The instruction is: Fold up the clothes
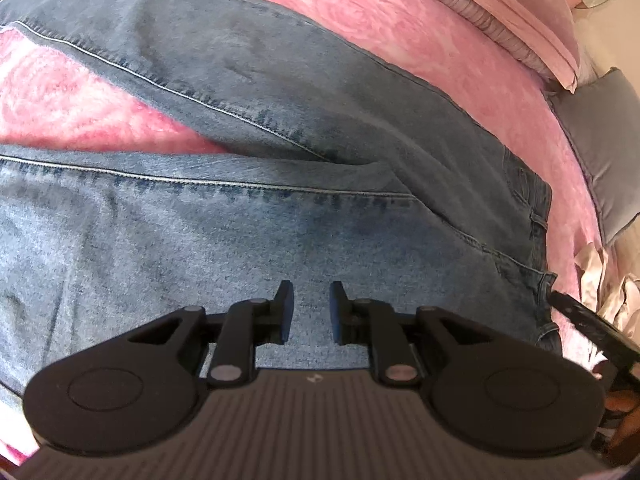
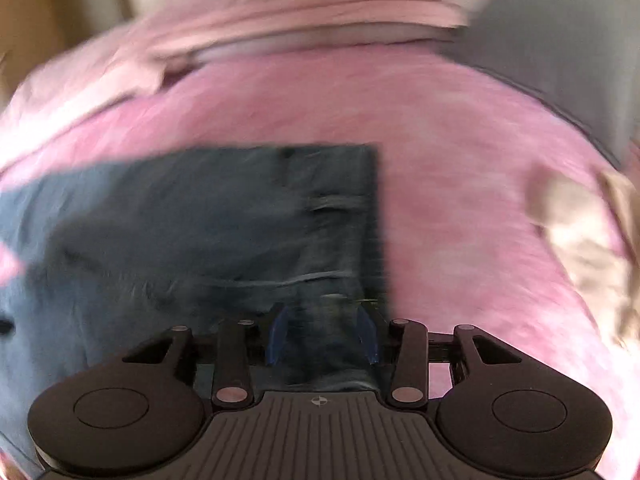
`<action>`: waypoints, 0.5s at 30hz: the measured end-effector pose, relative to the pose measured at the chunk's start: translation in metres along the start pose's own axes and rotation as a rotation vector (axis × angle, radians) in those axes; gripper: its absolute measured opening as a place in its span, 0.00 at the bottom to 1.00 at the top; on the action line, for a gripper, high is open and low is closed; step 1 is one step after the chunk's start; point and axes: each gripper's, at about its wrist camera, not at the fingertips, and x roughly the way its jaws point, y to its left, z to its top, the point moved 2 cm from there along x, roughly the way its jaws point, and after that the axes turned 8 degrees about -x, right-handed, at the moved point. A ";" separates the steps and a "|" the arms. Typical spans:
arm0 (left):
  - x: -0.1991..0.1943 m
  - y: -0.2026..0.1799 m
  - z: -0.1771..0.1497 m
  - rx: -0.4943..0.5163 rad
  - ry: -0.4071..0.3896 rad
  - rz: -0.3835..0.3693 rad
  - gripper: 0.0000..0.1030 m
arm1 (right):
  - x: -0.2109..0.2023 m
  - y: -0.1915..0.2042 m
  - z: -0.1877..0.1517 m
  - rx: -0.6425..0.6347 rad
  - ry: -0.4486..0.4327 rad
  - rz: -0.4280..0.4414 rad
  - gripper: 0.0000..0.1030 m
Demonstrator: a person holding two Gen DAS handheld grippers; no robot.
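Observation:
A pair of blue jeans [image 1: 280, 128] lies spread on a fuzzy pink blanket [image 1: 420, 28], legs running left and waistband [image 1: 536, 208] at the right. My left gripper [image 1: 311, 308] hangs just over the near leg, its jaws a narrow gap apart with only flat denim showing behind them. The right wrist view is blurred. There the jeans [image 2: 180, 232] fill the left half, with their waistband edge [image 2: 372, 220] running down the middle. My right gripper [image 2: 323, 332] stands open above the waistband corner, its blue pads [image 2: 280, 330] apart and not pressing on the cloth.
Pink pillows [image 1: 520, 12] and a grey cushion [image 1: 600, 152] lie at the far right of the bed. A crumpled beige satin cloth [image 2: 580, 240] sits to the right of the jeans. Bare pink blanket [image 2: 460, 220] stretches between the waistband and that cloth.

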 end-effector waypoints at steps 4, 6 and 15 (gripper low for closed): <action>-0.006 0.007 0.002 0.010 -0.030 0.038 0.13 | 0.025 -0.007 -0.007 0.002 0.017 -0.064 0.45; -0.013 0.016 0.002 0.016 -0.053 0.070 0.13 | 0.013 -0.020 -0.005 0.108 0.016 -0.054 0.45; -0.023 0.063 -0.009 0.031 -0.052 0.174 0.13 | -0.056 -0.011 -0.038 0.165 0.032 -0.038 0.45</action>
